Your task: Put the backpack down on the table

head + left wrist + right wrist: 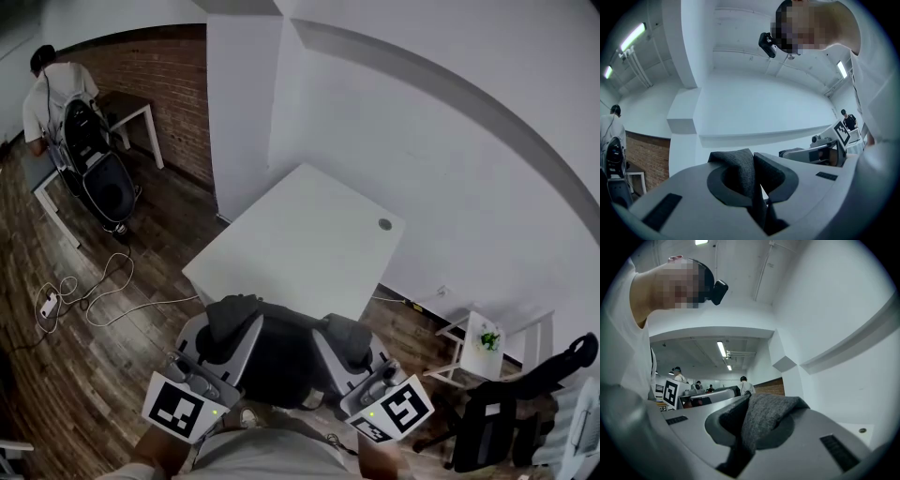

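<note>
A dark backpack (281,361) hangs between my two grippers, just short of the near edge of the white table (300,239) in the head view. My left gripper (232,317) is shut on a dark grey fabric strap (740,171) at the bag's left top. My right gripper (345,336) is shut on the other grey strap (766,418) at the bag's right top. In each gripper view the fabric bunches up out of the closed jaws. The bag's lower part is hidden behind my body.
The table top is bare apart from a round cable grommet (385,224); white walls stand behind it and a white pillar at its far left. Cables (89,291) lie on the wood floor at left. A small white stand with a plant (483,339) and a black chair (502,417) are at right. A person (56,89) stands far left.
</note>
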Demonstrator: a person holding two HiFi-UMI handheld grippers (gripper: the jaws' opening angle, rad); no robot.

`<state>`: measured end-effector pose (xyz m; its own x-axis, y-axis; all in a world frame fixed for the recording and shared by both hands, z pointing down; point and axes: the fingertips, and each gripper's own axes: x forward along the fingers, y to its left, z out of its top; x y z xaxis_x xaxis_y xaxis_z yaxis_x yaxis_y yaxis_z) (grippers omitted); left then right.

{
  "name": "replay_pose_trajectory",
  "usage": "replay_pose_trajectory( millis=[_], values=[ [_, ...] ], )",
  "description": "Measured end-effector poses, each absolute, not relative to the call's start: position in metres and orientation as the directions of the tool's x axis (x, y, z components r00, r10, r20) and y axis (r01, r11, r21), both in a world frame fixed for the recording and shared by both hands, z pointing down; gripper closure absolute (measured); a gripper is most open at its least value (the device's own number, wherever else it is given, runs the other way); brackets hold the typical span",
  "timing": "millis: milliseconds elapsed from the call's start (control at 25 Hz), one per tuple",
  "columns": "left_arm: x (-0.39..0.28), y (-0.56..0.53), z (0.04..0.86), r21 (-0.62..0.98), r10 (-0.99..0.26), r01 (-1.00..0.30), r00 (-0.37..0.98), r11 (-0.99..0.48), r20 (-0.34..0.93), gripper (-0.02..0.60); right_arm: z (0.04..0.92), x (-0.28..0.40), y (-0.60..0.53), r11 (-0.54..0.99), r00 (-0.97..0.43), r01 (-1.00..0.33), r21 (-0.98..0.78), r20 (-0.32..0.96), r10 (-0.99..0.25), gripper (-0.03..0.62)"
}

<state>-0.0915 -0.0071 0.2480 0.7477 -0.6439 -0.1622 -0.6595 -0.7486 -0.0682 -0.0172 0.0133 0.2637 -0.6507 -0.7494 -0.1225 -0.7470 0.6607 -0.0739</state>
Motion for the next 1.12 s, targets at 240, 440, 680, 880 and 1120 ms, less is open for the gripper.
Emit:
replay_pose_trajectory(
  millis=[240, 440, 680, 880, 1120],
  values=[
    [-0.077, -0.036, 0.244, -0.087, -0.636, -0.654, 0.753, -0.751, -0.167, 0.532, 0.261, 0.0, -0.017, 0.645, -0.632, -0.758, -0.1, -0.133, -0.763, 0.54],
    [-0.072, -0.058, 0.236, -0.093, -0.642, -0.663, 0.744, -0.743, -0.182, 0.532, 0.251, 0.006, -0.038, 0.649, -0.634, -0.756, -0.09, -0.146, -0.759, 0.54],
    [-0.061, -0.082, 0.23, -0.085, -0.639, -0.663, 0.742, -0.744, -0.203, 0.532, 0.244, 0.019, -0.061, 0.645, -0.628, -0.756, -0.112, -0.155, -0.763, 0.54],
    [-0.051, -0.096, 0.227, -0.097, -0.628, -0.655, 0.75, -0.75, -0.208, 0.532, 0.239, 0.034, -0.077, 0.638, -0.618, -0.758, -0.134, -0.166, -0.769, 0.54],
    [-0.041, -0.119, 0.223, -0.105, -0.628, -0.658, 0.747, -0.746, -0.219, 0.532, 0.232, 0.043, -0.1, 0.641, -0.621, -0.758, -0.119, -0.169, -0.766, 0.54]
  ],
)
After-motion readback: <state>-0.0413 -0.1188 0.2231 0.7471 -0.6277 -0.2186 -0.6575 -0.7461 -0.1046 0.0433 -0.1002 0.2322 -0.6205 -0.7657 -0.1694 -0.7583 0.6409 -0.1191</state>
